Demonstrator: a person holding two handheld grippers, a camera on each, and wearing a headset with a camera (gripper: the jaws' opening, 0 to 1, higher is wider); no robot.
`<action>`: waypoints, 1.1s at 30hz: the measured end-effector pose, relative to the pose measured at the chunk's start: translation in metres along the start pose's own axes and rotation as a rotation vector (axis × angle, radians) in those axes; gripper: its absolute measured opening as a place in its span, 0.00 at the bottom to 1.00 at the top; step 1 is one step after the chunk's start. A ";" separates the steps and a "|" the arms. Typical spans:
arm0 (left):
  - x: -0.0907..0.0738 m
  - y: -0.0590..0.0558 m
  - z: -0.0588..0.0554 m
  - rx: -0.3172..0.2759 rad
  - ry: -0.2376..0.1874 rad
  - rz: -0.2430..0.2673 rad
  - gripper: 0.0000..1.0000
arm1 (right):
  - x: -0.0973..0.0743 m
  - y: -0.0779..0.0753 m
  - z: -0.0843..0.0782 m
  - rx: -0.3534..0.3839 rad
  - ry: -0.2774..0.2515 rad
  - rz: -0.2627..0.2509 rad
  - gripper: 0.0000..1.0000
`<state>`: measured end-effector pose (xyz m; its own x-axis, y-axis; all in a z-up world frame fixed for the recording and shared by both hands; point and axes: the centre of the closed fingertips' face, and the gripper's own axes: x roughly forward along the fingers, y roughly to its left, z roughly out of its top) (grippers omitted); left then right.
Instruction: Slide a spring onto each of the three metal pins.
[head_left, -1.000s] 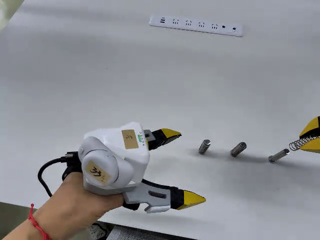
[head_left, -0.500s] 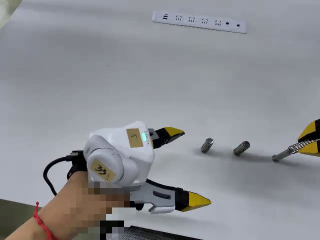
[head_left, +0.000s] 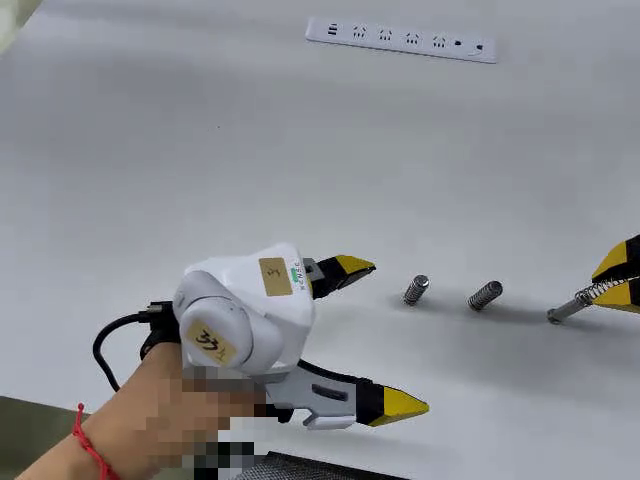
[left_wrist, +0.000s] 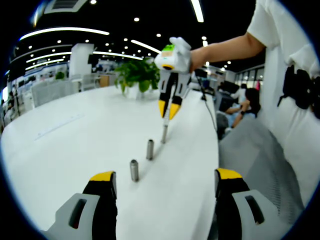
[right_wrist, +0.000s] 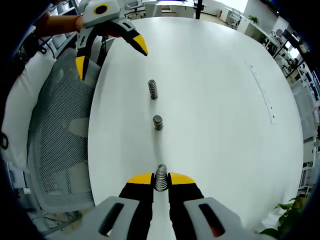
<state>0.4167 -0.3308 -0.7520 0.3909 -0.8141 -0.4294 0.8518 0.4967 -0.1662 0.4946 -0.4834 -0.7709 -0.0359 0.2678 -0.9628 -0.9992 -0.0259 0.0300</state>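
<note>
Three short metal pins lie in a row on the white table (head_left: 300, 150). Two of them, the nearest pin (head_left: 414, 290) and the middle pin (head_left: 484, 295), carry springs. The third pin (head_left: 562, 312) lies at the right with a spring (head_left: 598, 292) at its far end. My right gripper (head_left: 622, 278) is shut on that spring (right_wrist: 160, 179), whose tip meets the pin. In the right gripper view, the two sprung pins (right_wrist: 157, 122) (right_wrist: 152, 89) lie ahead. My left gripper (head_left: 385, 335) is held open just left of the row, with nothing between its jaws. The left gripper view shows the row (left_wrist: 134, 170) (left_wrist: 149, 149) (left_wrist: 164, 134) and the right gripper (left_wrist: 167, 112).
A white power strip (head_left: 400, 40) lies at the far side of the table. The table's near edge runs just below the left gripper, with a grey mesh chair (right_wrist: 65, 165) beside it. A black cable (head_left: 110, 345) trails from the left gripper.
The right gripper with its spring has sunk slightly, closer in line with the third pin. The left gripper has barely moved; the head camera shifted a little.
</note>
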 end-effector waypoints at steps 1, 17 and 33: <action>0.000 0.000 0.000 0.000 0.000 0.001 0.81 | 0.000 0.000 0.000 -0.001 0.000 -0.001 0.12; 0.001 0.000 0.002 -0.009 -0.006 0.000 0.81 | 0.002 -0.001 -0.006 0.008 0.006 0.003 0.12; 0.002 0.000 0.001 -0.012 -0.005 -0.005 0.81 | 0.020 0.001 -0.007 0.030 -0.006 -0.009 0.12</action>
<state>0.4175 -0.3330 -0.7514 0.3886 -0.8178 -0.4245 0.8495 0.4964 -0.1786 0.4934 -0.4848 -0.7918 -0.0270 0.2738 -0.9614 -0.9996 0.0051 0.0295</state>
